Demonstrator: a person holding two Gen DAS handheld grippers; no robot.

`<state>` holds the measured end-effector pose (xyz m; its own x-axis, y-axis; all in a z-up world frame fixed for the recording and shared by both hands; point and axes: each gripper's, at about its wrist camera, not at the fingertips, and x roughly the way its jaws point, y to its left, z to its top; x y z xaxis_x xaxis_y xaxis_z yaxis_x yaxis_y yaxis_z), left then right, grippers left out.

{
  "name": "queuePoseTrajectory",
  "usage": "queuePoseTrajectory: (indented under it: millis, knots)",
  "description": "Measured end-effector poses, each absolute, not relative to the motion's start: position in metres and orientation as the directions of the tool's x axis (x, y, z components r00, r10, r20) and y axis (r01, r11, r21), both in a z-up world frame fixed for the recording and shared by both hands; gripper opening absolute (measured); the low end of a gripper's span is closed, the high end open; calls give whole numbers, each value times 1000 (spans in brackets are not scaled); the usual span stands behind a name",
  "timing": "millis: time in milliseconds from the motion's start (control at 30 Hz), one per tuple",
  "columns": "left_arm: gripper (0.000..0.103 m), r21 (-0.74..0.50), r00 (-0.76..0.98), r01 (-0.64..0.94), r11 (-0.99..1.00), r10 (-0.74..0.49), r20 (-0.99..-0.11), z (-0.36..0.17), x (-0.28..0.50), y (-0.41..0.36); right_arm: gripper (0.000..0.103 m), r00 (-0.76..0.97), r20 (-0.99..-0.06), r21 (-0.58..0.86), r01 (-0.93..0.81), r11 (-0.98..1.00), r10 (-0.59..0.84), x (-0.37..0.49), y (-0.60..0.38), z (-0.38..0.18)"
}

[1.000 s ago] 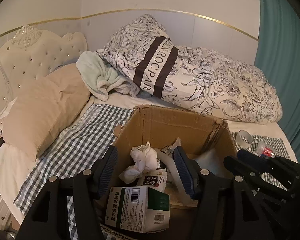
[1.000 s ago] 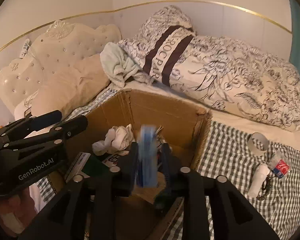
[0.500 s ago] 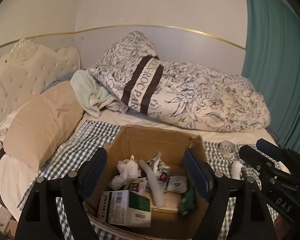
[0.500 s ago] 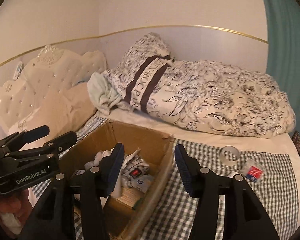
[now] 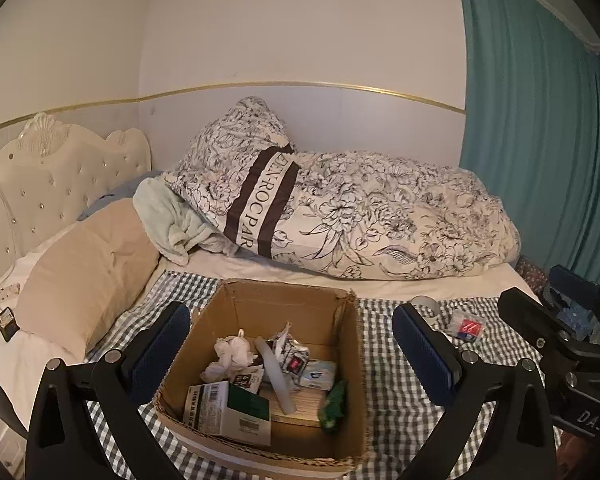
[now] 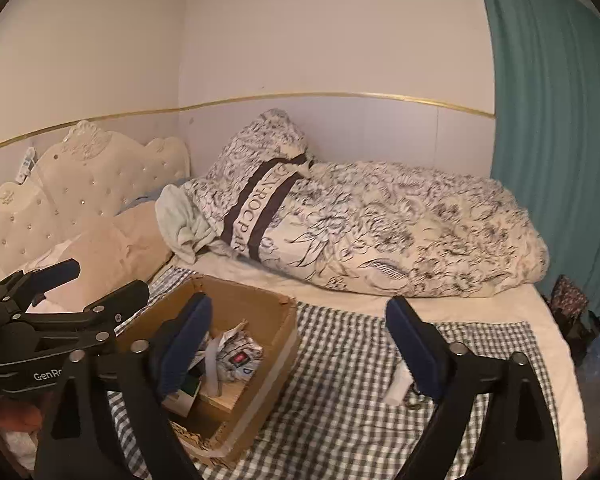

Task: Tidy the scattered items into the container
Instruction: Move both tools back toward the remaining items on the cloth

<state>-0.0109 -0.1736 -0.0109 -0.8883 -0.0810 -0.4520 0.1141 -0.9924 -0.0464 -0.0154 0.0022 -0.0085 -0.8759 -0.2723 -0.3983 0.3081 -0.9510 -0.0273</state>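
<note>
An open cardboard box (image 5: 284,290) stands on the checked cloth and holds a medicine carton (image 5: 228,408), crumpled tissue (image 5: 230,354), a white tube (image 5: 274,380) and a green packet (image 5: 334,402). My left gripper (image 5: 292,348) hangs above and in front of the box, its jaws opening with nothing held between them. My right gripper (image 6: 300,342) hovers over the cloth beside the box (image 6: 260,300), its jaws also opening and holding nothing. On the cloth to the right lie a tape roll (image 5: 426,304), a small red-marked bag (image 5: 466,326) and a white item (image 6: 398,384).
A floral duvet (image 5: 380,220) and pillow are heaped along the far wall. A beige pillow (image 5: 84,264) and a tufted headboard (image 5: 60,176) are on the left. A teal curtain (image 5: 540,140) hangs on the right. A phone (image 5: 7,322) lies at the bed's left edge.
Both grippers rose and drew back from the box, and their jaws spread wide. The right gripper let go of the blue item it held over the box.
</note>
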Motion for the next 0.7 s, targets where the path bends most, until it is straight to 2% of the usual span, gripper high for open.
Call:
queuePoseTrajectory:
  millis: [133,433,700]
  knots:
    - [103,-29,-895,96,-995,-73,-439,-5,-4,-159,103,-893,-383,-28,267,-963,-237,-6,20,0]
    - [103,-12,-900,52,-999,-42,-433,0,-1,-126,103,-894,-402,8,214,-977,-200,-2,75,5]
    - [103,-48,-889,-25,-999,45,-455,-5,-14,-91,103,-896,-414,14,168,-986,-158,-5,119,5]
